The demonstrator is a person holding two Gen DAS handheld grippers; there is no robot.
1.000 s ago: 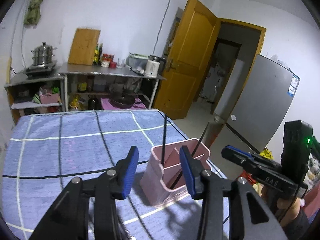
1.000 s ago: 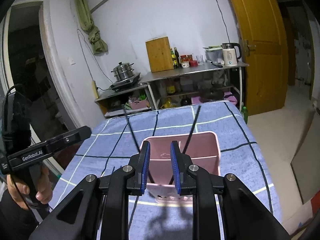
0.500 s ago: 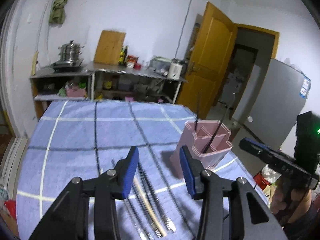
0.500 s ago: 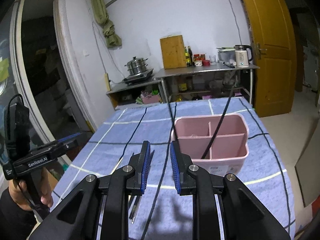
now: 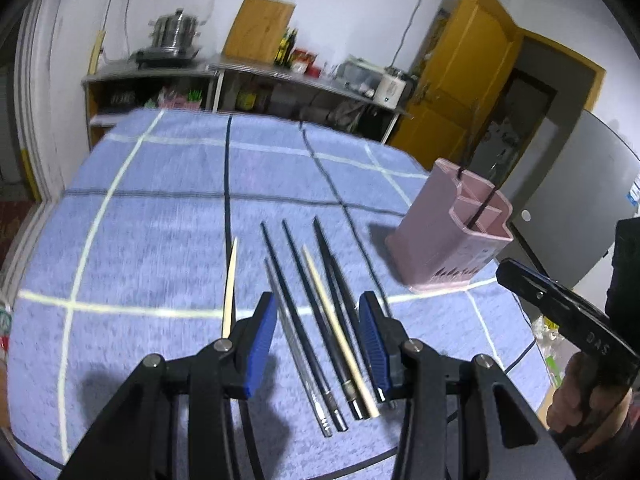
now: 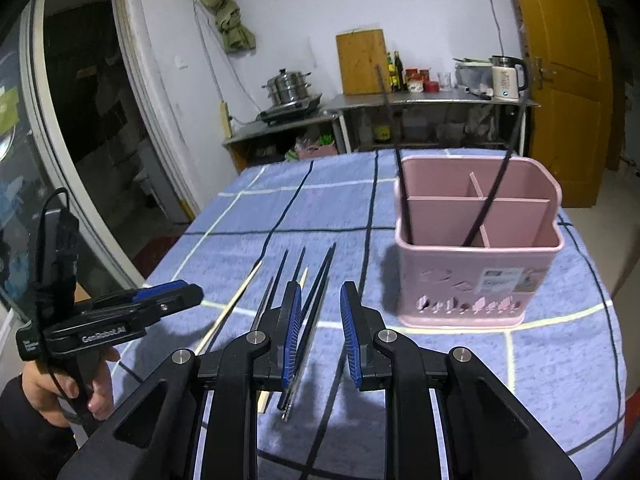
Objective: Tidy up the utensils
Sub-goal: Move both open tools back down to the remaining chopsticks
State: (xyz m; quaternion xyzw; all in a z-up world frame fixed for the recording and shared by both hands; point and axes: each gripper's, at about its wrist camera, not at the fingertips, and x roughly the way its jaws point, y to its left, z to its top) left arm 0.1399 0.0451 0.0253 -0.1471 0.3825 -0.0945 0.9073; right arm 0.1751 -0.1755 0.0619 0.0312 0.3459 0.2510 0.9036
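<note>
The left claw (image 5: 318,340) hangs released over the worktop (image 5: 152,240), its two blue ribbed pads spread wide with nothing between them, and the chopsticks (image 5: 320,312) lie flat on the cloth directly under and ahead of it, toward 12 o'clock. Six loose sticks can be counted in the left wrist view: four slim dark ones with metal-looking ends, one pale wooden one among them, and a second pale stick (image 5: 230,288) lying apart at about 10 o'clock from the claw. All are long, thin and tapering, roughly parallel, tips pointing away. The right claw (image 6: 320,336) is also released and empty, its pads a moderate gap apart, with the same bundle of chopsticks (image 6: 312,300) showing just below and left of its left pad, at 11 o'clock. The cloth (image 6: 520,380) covering the worktop is a soft, nubby blue fabric crossed by white and dark lines in a large check. Farther off, at 1 o'clock from both claws, stands one pink plastic holder (image 6: 476,252), a rounded rectangular tub split by thin walls into three compartments, with a label on its front. Two dark chopsticks (image 6: 490,196) lean upright in its near compartments.
</note>
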